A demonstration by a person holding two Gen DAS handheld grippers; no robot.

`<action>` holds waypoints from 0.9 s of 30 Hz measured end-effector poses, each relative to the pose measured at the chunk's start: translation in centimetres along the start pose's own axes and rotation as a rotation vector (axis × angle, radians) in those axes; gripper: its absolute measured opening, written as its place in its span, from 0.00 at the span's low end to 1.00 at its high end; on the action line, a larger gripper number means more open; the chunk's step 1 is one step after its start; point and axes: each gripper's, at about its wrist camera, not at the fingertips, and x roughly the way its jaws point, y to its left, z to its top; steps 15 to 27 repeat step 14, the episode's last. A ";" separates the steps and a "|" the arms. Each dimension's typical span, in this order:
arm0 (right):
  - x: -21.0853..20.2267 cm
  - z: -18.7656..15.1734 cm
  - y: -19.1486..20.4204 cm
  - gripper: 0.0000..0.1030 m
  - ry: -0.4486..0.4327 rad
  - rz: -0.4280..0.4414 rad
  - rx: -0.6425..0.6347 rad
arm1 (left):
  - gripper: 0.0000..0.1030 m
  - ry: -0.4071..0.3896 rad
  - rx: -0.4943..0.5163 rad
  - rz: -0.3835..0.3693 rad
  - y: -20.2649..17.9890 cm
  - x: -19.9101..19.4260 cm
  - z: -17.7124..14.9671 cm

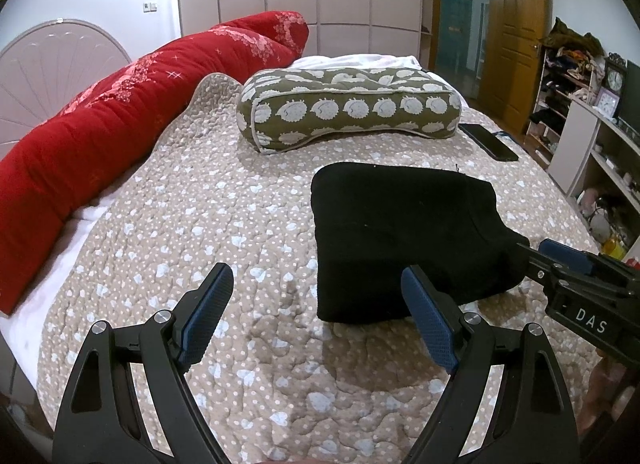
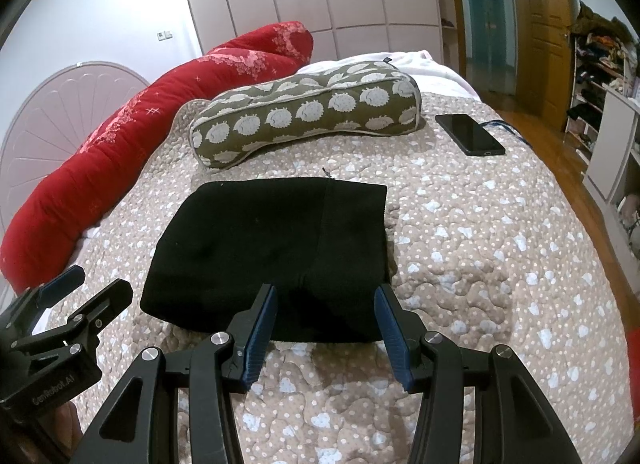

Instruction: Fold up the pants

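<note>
The black pants [image 1: 404, 236] lie folded into a compact rectangle on the quilted bed cover [image 1: 224, 224]; they also show in the right wrist view [image 2: 276, 252]. My left gripper [image 1: 316, 276] is open and empty, just left of the pants' near left corner. My right gripper [image 2: 326, 294] is open, its fingertips at the pants' near edge, holding nothing. It also shows at the right of the left wrist view [image 1: 536, 254], at the pants' right corner. The left gripper shows at the lower left of the right wrist view [image 2: 100, 284].
A green hedgehog-print cushion [image 2: 308, 112] lies behind the pants. A long red bolster [image 1: 132, 104] runs along the bed's left side. A black phone [image 2: 470, 134] lies on the far right of the bed. Shelves [image 1: 580, 136] and wood floor lie off the right edge.
</note>
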 end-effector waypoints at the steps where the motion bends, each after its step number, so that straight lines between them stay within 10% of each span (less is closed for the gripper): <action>1: 0.0 0.0 0.0 0.47 0.001 -0.001 0.000 | 0.84 0.000 0.000 0.000 0.0 0.0 0.0; 27: 0.2 -0.4 -0.1 0.47 0.006 -0.001 0.000 | 0.84 0.007 -0.001 -0.002 0.0 0.2 -0.2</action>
